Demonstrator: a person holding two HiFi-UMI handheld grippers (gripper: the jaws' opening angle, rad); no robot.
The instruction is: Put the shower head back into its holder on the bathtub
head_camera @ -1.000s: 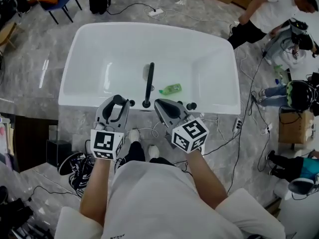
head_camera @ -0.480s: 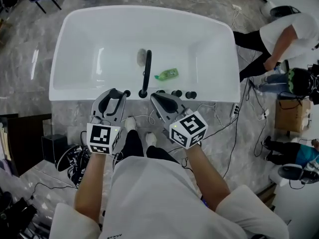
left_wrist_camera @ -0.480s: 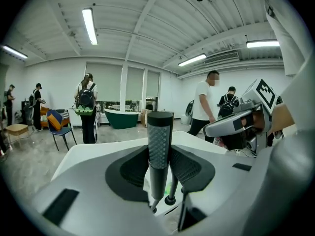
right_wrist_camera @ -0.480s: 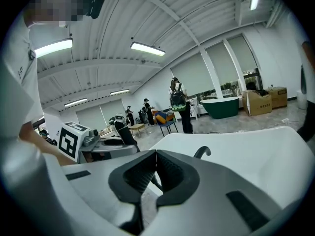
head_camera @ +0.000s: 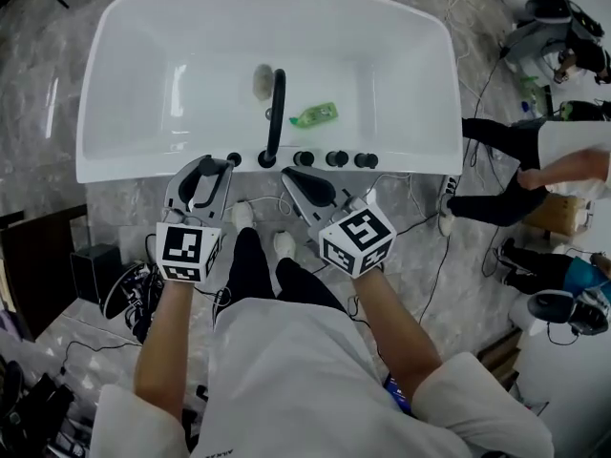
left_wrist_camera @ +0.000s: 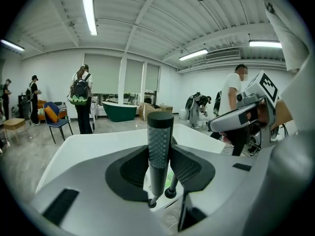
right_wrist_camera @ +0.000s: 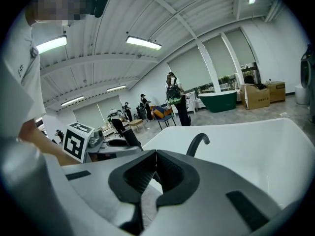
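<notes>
The white bathtub [head_camera: 115,93] lies in front of me, with a black curved faucet [head_camera: 275,113] and black knobs [head_camera: 334,158] on its near rim. A small black socket [head_camera: 234,159] sits on that rim, left of the faucet. My left gripper [head_camera: 202,172] hovers just before this socket and is shut on the shower head [left_wrist_camera: 160,146], a black stick with a dotted grey face, held upright. My right gripper [head_camera: 291,175] is near the rim, right of the faucet base. Its jaws [right_wrist_camera: 155,154] are shut with nothing between them.
A green bottle [head_camera: 313,114] lies inside the tub next to the drain [head_camera: 263,82]. Cables [head_camera: 434,256] run over the marble floor on the right, where people [head_camera: 563,151] stand and bend. A dark box [head_camera: 95,265] and shoes [head_camera: 129,294] are on the left.
Both grippers have sunk toward the tub's near rim, and the tub has slid up in the head view. The left gripper still holds the shower head. The people on the right have moved.
</notes>
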